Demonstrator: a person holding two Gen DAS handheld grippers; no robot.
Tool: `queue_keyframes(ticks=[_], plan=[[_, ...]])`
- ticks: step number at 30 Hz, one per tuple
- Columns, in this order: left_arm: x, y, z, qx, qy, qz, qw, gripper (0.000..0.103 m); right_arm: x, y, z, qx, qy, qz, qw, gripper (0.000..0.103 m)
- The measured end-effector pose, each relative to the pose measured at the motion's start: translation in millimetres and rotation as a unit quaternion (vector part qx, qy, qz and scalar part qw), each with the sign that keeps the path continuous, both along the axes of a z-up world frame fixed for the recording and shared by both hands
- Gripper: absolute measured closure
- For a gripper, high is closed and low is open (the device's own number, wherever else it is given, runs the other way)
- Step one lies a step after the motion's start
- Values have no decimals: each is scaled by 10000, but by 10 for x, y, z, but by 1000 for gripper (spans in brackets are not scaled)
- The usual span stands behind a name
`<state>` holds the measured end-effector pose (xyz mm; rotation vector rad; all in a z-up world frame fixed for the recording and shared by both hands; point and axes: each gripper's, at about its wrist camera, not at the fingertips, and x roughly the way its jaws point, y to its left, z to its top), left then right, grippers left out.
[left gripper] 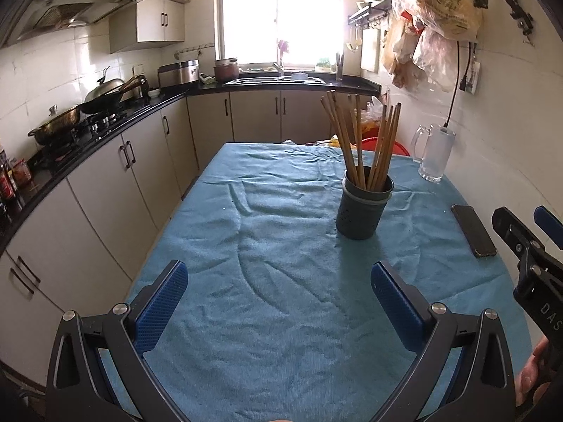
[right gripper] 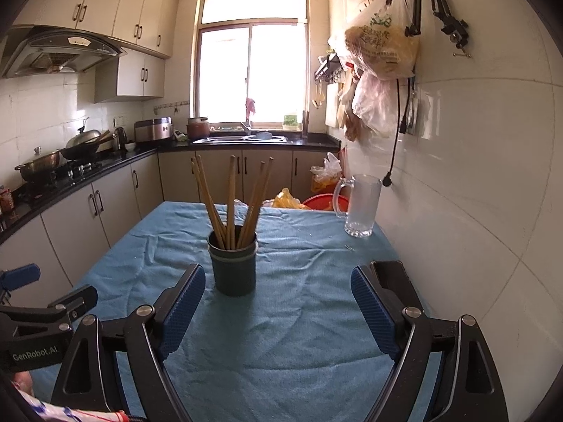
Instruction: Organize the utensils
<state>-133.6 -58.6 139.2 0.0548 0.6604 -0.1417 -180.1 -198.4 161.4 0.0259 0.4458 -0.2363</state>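
A dark green utensil holder (left gripper: 364, 205) stands upright on the blue towel-covered table (left gripper: 281, 246), with several wooden chopsticks (left gripper: 359, 140) standing in it. It also shows in the right wrist view (right gripper: 234, 263), with the chopsticks (right gripper: 230, 200) fanned out. My left gripper (left gripper: 279, 302) is open and empty, low over the cloth, short of the holder. My right gripper (right gripper: 278, 307) is open and empty, just short of the holder and a little to its right. The right gripper also shows at the edge of the left wrist view (left gripper: 527, 242).
A glass mug (left gripper: 434, 153) stands at the table's far right by the tiled wall, also in the right wrist view (right gripper: 362, 205). A black phone (left gripper: 473, 230) lies on the cloth at right. Cabinets and a counter with pots (left gripper: 88, 105) run along the left. Bags (right gripper: 380, 52) hang on the wall.
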Motion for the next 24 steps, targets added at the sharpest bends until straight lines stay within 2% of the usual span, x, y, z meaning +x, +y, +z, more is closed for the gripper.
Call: queue_keyframes(ticks=[8,15,24], plan=[[198,-315,-140,-160,257,-226,9993,0,-26,-299,36,-106,-42,-234,9997,13],[284,-450,-184,-159,339,-218,9991,0,185,-360,-229,198,249,6,9995,13],[464,-547,-359,106,510,-308,9982,0,318,-459,-487,530,547,39,9971,13]])
